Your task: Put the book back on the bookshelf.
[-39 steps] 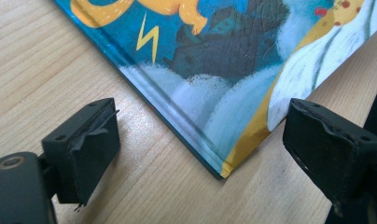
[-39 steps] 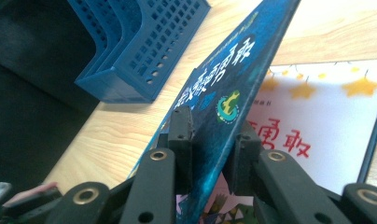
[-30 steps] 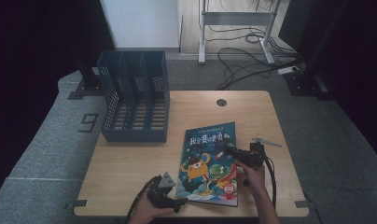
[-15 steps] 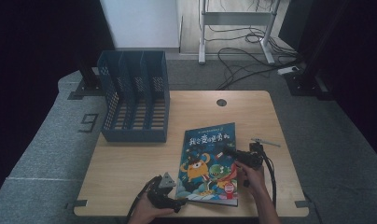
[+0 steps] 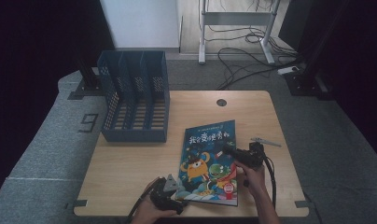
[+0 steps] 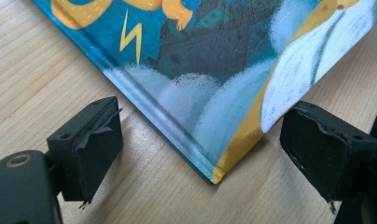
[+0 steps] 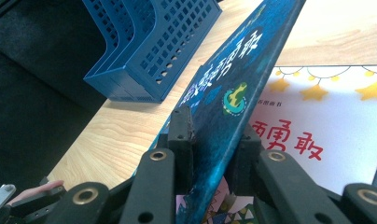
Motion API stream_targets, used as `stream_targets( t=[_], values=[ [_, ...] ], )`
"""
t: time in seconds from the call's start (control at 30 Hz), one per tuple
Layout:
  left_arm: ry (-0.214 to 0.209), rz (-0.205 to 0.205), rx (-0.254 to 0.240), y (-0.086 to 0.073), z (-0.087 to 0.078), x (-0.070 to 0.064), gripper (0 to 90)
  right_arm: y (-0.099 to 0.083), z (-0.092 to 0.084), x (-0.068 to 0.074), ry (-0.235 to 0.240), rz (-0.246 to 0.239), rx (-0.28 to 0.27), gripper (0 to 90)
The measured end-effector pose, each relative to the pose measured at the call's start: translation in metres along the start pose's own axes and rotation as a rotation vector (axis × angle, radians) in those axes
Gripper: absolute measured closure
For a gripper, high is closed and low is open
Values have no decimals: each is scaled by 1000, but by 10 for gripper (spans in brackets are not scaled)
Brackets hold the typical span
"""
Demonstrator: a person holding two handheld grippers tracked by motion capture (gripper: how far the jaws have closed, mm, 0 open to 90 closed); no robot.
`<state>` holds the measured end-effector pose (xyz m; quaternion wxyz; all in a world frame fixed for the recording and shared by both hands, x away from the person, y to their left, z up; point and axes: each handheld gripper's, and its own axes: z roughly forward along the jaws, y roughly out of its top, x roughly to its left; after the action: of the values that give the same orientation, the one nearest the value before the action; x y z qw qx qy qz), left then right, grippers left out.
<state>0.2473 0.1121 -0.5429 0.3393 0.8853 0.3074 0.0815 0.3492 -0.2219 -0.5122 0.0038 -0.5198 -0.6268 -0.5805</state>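
Right claw [image 7: 210,140] clamping book cover [image 7: 233,79], left claw [image 6: 200,144] open

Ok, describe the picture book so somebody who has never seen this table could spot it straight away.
On the wooden table, look to the right of the blue file rack, near the front edge. The picture book lies there with a dark blue cover showing cartoon monsters, an orange one and a green one. It is the only printed, colourful thing on the table, and the right tool pinches its front cover up.

Black grippers [image 5: 167,193], trailing cables
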Motion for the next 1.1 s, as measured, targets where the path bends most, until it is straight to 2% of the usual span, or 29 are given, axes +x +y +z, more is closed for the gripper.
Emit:
stream_targets(
  t=[0.23, 0.53, 1.1],
  values=[
    [13, -23, -4, 1, 1, 1, 130, 2, -4, 8, -6, -43, -35, 740],
    [20, -34, -4, 2, 1, 3, 128, 6, -13, 30, 5, -159, -99, 741],
    [28, -32, 2, 4, 2, 5, 123, 8, -23, 55, 56, -338, -173, 743]
  ],
)
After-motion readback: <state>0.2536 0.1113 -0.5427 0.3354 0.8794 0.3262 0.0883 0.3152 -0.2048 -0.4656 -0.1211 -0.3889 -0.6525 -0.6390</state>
